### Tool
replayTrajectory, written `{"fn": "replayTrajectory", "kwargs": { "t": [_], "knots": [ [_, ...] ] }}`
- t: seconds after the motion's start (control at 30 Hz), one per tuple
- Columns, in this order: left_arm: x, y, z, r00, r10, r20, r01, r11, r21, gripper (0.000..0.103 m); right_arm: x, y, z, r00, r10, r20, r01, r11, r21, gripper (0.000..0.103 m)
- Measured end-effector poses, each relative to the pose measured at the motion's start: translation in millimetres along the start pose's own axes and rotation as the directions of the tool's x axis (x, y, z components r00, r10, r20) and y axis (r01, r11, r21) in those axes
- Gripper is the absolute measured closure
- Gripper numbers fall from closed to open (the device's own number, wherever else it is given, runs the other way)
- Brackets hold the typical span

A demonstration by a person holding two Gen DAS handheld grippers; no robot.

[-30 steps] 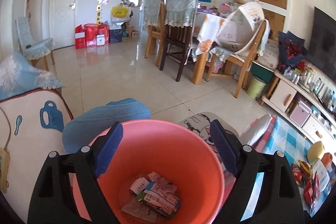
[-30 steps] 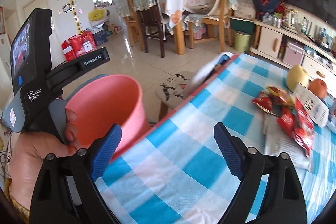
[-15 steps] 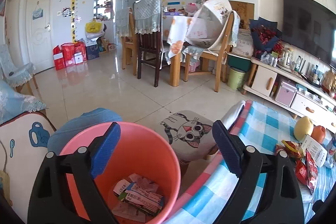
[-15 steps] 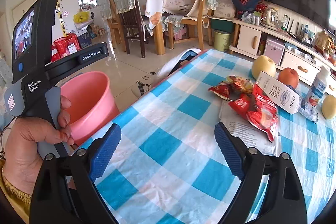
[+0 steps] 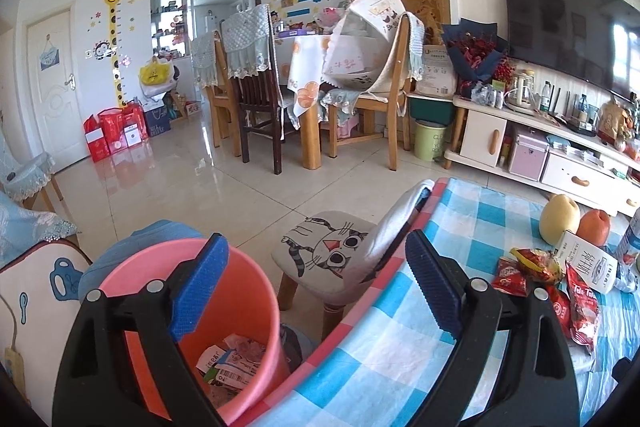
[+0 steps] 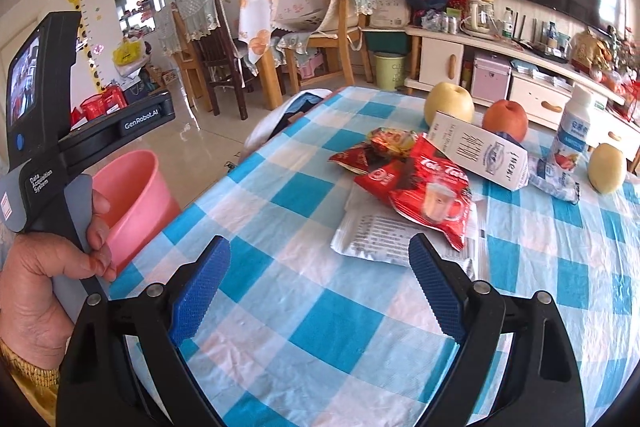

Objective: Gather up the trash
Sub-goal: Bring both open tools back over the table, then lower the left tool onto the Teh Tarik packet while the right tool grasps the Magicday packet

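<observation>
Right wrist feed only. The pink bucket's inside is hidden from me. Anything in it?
Observer: Yes. The left wrist view shows the round pink plastic bucket holding paper scraps and printed wrappers at the bottom.
Operator: Left tongs carrying anything?
Observer: No. The left tongs are open, with nothing between them.
Operator: What sits between bucket and table?
Observer: A small wooden stool with a cat-face cushion, next to the edge of the blue-checked tablecloth.
</observation>
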State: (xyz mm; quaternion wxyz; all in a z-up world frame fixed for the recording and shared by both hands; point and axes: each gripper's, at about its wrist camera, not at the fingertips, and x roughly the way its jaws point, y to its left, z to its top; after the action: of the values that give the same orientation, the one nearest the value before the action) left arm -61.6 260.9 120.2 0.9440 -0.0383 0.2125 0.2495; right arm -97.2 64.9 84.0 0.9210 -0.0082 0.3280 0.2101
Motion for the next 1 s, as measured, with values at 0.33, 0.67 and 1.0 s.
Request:
{"fn": "replayTrajectory", "kwargs": {
  "t": [0.33,0.67,1.0],
  "knots": [
    [-3.6,-31.9,-5.8,1.000,-0.022,0.001,0.022,0.997,0.068,0.012,-3.7,-39.7,-1.8,0.999,-0.037,0.002,0.036,0.998,0.058,0.013],
    [-6.8,-62.8,-11.9,0.997,-0.073,-0.005,0.072,0.987,0.145,0.012,-7.2,-78.8,-0.4,0.997,-0.081,-0.012,0.082,0.989,0.125,0.013],
    [1.9,-85.0,-21.6,0.939,-0.315,-0.138,0.328,0.940,0.090,0.012,-10.8,-137.6,1.1,0.985,-0.171,-0.034,0.174,0.965,0.198,0.013]
  ]
}}
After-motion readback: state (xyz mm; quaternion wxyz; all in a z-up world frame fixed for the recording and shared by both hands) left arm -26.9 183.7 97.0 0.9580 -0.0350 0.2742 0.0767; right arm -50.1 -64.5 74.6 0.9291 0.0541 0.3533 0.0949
